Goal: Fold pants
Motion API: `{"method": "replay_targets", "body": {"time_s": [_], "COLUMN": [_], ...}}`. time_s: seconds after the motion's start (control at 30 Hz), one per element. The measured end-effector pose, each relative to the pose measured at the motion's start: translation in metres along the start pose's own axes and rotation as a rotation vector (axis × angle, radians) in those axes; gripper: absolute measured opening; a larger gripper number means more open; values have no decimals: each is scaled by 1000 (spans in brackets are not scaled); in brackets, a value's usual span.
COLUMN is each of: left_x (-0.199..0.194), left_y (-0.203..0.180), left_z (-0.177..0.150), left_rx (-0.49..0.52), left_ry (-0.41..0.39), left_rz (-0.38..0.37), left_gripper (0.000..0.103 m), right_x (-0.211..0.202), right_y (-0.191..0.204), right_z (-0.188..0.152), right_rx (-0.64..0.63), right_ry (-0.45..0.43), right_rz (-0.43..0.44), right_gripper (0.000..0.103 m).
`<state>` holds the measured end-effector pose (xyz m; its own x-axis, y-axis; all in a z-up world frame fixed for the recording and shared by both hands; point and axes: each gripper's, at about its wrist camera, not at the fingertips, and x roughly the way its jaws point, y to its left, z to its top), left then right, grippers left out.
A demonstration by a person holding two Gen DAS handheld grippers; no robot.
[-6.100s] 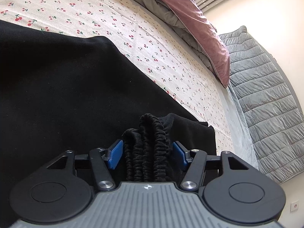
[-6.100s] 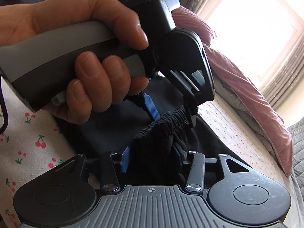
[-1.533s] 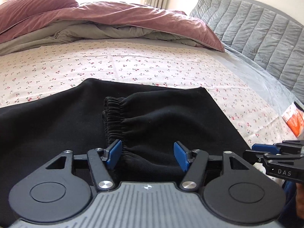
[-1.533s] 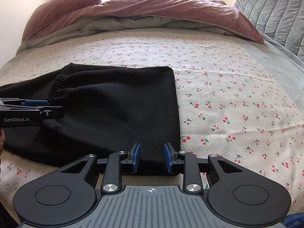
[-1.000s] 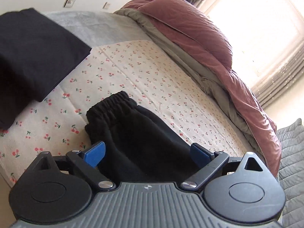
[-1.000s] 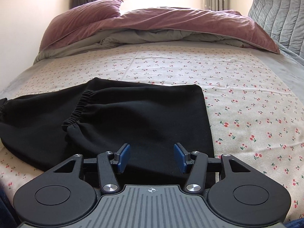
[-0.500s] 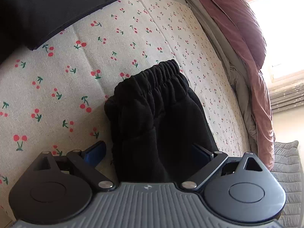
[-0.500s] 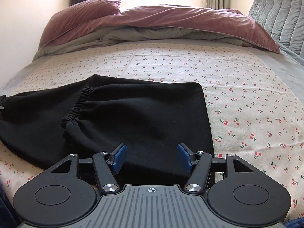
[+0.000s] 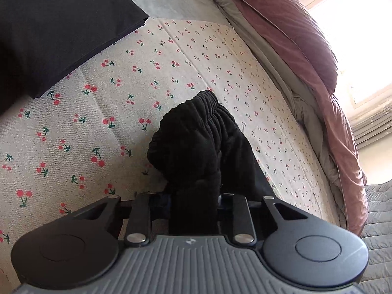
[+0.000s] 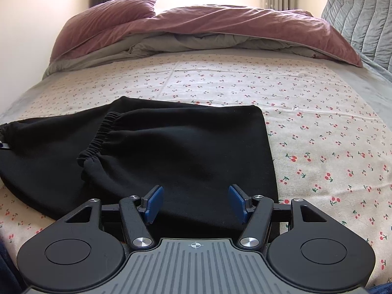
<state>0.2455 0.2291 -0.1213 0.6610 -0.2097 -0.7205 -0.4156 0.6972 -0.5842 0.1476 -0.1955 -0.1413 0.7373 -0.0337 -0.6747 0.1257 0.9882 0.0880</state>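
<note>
Bedding takes up most of the background: a mauve duvet (image 10: 220, 22) with a grey underside is bunched at the far end, a matching pillow (image 10: 107, 14) sits on its left, and a grey quilted headboard (image 10: 362, 12) runs along the right side. Cherry-print sheet (image 10: 318, 127) covers the mattress, and the black pants (image 10: 171, 147) lie on it folded over, the elastic cuff (image 10: 98, 139) of the top layer resting on the layer below. Nothing sits on top of them. Right gripper (image 10: 194, 203) hovers over the near edge with its blue pads spread apart, not pinching anything. Left gripper (image 9: 193, 203) has just been closing and is now clamped on a bunched end of the pants, with the gathered elastic part sticking out past the fingers. Another dark folded cloth (image 9: 54, 29) lies off to the upper left in the left wrist view, well apart from the pants. No containers around.
</note>
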Motion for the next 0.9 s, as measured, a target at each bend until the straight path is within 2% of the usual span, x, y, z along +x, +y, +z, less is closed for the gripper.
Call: {"method": "replay_targets", "body": {"time_s": [0.1,0.37,0.67,0.9], "left_x": [-17,-62,-72,-63], "left_y": [-21,-88,-140,-167], "left_z": [-9,-42,-76,-96], "left_rx": [53,200,295,408], "left_ry": [-57,-157,-157,-171], "left_rz": [-14,-185,-356,-376], "left_gripper": [11,10,10,10], "right_x": [-2,-2,-5,-6], "right_y": [-3,-10,-23,-36], "right_z": [1,2,5,7], "right_rx": [11,47,103,158], "right_ry": [-4,-3,-5,-4], "right_rz": [-1,8,19,33], "right_gripper": [59,59,59,59]}}
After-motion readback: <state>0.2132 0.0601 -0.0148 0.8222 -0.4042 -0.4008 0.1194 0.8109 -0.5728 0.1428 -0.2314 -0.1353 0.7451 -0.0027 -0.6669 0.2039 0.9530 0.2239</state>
